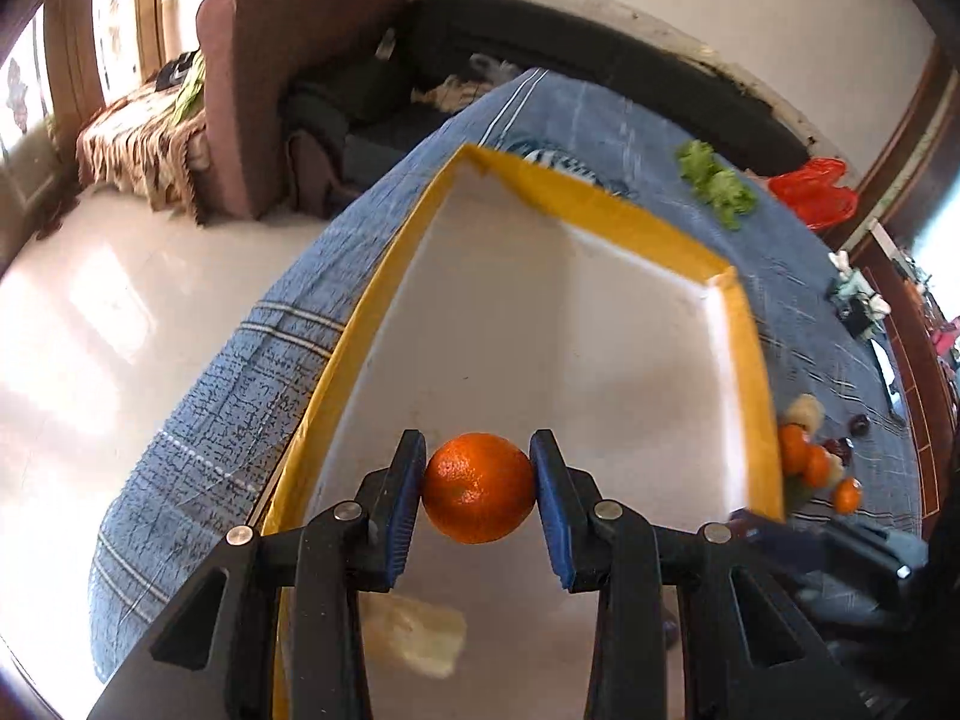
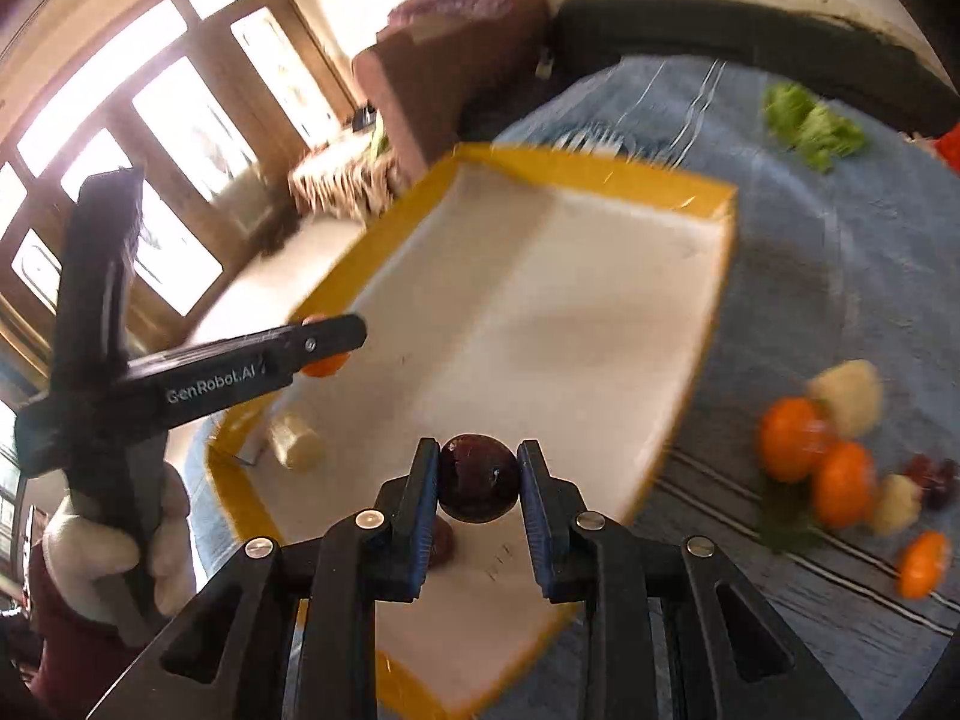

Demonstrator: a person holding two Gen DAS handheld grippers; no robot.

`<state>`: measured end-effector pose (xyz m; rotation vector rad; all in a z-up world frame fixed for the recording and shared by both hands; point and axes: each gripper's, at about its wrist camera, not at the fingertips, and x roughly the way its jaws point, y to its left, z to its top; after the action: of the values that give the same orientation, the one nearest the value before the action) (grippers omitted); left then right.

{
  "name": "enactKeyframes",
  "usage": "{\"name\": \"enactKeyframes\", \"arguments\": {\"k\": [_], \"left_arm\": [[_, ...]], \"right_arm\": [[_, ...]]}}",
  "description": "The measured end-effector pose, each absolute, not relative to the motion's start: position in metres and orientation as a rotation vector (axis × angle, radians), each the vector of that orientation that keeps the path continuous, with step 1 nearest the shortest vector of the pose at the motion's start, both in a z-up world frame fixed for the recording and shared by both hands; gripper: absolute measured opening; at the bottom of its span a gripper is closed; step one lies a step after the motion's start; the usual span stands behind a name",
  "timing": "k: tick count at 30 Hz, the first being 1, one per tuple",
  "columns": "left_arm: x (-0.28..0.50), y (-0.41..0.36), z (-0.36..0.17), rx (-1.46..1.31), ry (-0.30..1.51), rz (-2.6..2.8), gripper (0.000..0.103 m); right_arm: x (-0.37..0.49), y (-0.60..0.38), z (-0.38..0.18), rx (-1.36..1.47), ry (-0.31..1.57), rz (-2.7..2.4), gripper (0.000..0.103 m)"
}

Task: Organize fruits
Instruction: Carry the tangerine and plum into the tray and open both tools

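My left gripper is shut on an orange mandarin and holds it over the white tray with a yellow rim. My right gripper is shut on a dark red plum above the near end of the same tray. The left gripper also shows in the right wrist view with the mandarin. A pale yellow fruit lies in the tray; it also shows in the left wrist view. Another dark fruit lies under my right gripper.
Loose fruit lies on the blue cloth right of the tray: mandarins, pale fruits, dark red fruits. A green lettuce lies at the far side. A brown sofa and shiny floor lie beyond the table's left edge.
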<state>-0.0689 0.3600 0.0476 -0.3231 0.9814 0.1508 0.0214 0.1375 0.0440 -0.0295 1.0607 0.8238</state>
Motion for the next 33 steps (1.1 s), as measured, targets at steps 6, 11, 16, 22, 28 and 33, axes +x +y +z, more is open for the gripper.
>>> {"name": "enactKeyframes", "arguments": {"k": [6,11,16,22,28,33], "left_arm": [[-0.067,0.367,0.039,-0.339,0.980,0.162,0.039],[-0.084,0.363,0.054,-0.331,0.918,0.184,0.054],[-0.113,0.347,0.082,-0.275,0.830,0.229,0.073],[-0.150,0.300,0.115,-0.162,0.720,0.291,0.089],[-0.174,0.262,0.126,-0.151,0.688,0.305,0.089],[-0.181,0.235,0.127,-0.095,0.679,0.300,0.089]], "right_arm": [[0.020,0.168,0.029,-0.107,1.066,0.821,0.031],[0.013,0.169,0.033,-0.119,1.054,0.830,0.031],[0.012,0.145,0.057,-0.069,1.005,0.826,0.031],[0.007,0.079,0.087,-0.020,0.924,0.730,0.047],[0.016,0.007,0.089,0.055,0.921,0.611,0.056],[0.020,-0.048,0.079,0.082,0.949,0.517,0.058]]}}
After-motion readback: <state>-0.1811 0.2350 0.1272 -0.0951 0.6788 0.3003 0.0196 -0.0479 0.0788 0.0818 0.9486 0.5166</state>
